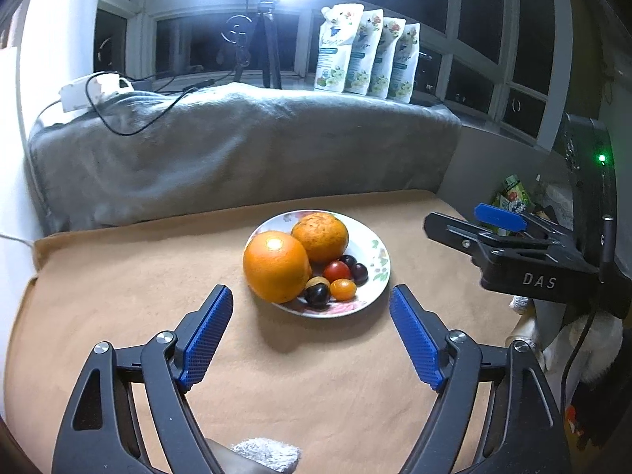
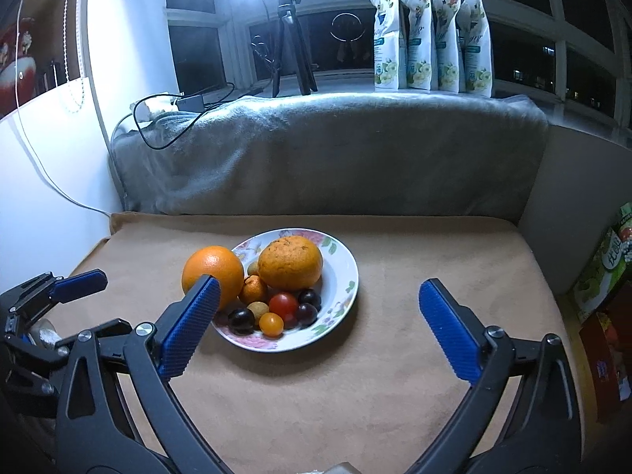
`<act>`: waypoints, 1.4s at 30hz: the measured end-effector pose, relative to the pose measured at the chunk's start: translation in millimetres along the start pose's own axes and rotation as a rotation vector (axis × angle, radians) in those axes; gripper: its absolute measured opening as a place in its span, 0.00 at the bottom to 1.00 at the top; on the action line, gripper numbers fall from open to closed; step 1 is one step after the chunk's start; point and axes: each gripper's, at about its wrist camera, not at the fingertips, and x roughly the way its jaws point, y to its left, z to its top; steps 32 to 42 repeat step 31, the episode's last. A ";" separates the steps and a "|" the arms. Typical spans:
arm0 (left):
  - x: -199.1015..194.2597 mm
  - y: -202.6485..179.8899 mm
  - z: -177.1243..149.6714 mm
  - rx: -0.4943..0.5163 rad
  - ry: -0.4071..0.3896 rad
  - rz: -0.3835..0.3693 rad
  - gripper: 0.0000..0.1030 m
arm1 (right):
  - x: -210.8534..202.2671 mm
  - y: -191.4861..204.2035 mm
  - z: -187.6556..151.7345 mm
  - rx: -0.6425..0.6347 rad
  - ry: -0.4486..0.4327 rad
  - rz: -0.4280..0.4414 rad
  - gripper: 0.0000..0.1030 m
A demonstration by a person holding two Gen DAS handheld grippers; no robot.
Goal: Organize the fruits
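Blue fingers (image 1: 414, 339) of the left hand-held gripper (image 1: 311, 296) are standing wide apart with nothing between them, hanging short of the plate (image 1: 375, 249). Likewise the right hand-held gripper (image 2: 319, 291) is gaping empty, nearer the bench's (image 2: 355, 395) right edge. Mid-bench, toward the back edge, the plate is cradling two oranges (image 1: 276, 266) and small tomatoes (image 1: 337, 271), its rim seemingly stopping them rolling, so the sorting is looking finished.
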 end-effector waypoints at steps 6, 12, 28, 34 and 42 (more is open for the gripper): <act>-8.9 5.0 -6.4 -0.008 0.003 0.034 0.84 | -5.2 -0.8 -4.9 0.001 -0.007 -0.009 1.00; -17.6 13.7 -11.0 -0.018 -0.006 0.068 0.84 | -6.7 -0.4 -8.9 -0.002 -0.004 -0.017 1.00; -25.4 41.5 -22.9 -0.070 -0.009 0.127 0.84 | 0.7 -6.3 -17.8 0.004 0.031 -0.041 1.00; -25.1 44.3 -23.9 -0.071 -0.005 0.129 0.84 | 5.6 -11.8 -19.3 0.014 0.044 -0.048 1.00; -25.1 44.3 -23.9 -0.071 -0.005 0.129 0.84 | 5.6 -11.8 -19.3 0.014 0.044 -0.048 1.00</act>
